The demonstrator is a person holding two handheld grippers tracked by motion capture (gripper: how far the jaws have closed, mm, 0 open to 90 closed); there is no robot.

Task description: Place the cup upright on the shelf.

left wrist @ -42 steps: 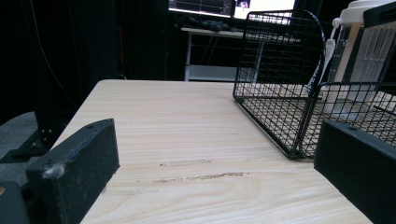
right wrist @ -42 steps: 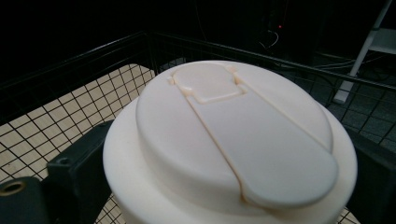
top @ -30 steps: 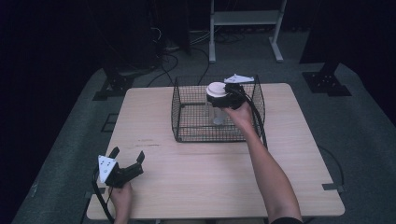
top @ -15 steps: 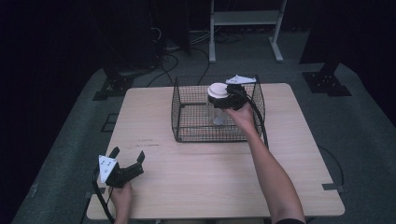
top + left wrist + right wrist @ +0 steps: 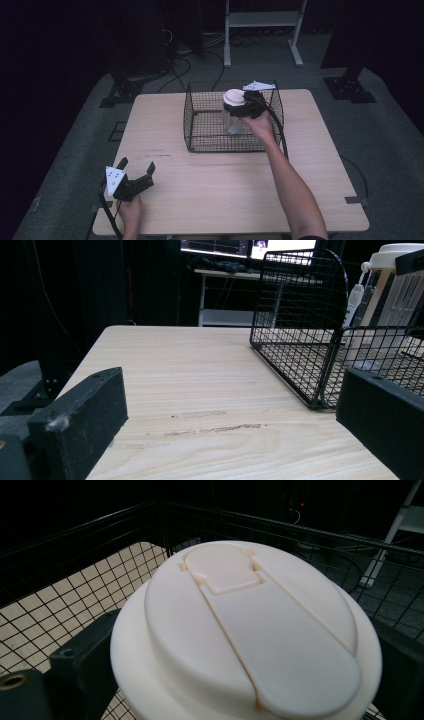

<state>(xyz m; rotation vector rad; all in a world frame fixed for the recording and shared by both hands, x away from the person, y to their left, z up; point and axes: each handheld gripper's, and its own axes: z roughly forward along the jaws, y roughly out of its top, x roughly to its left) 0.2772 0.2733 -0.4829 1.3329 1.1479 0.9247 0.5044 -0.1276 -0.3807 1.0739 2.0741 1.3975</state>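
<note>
two black jaws of the right gripper [image 5: 243,109] sit clamped on either side of a jar [image 5: 233,112], just below its lid, centre-right of the high view. jar: clear ribbed body, round cream plastic lid [image 5: 245,630] with a raised flip tab, matte and smooth. it is held upright inside the wire basket [image 5: 202,131], toward its right half; whether its base touches the basket floor cannot be told. the lid detail, tab and hinge notch, reads only from the right gripper view; the ribbed clear wall reads from the left gripper view, upper right of the frame.

basket: black wire grid, rectangular, open top, rounded corners, standing on the far middle of the table [image 5: 225,200]. table: pale wood-grain top, faint scuff marks near centre-left.

left gripper [image 5: 139,176]: jaws spread wide apart, blocky black with a rough matte face, nothing between them, resting at the lower left of the high view, well apart from the basket. grey three-cornered plate on top.
</note>
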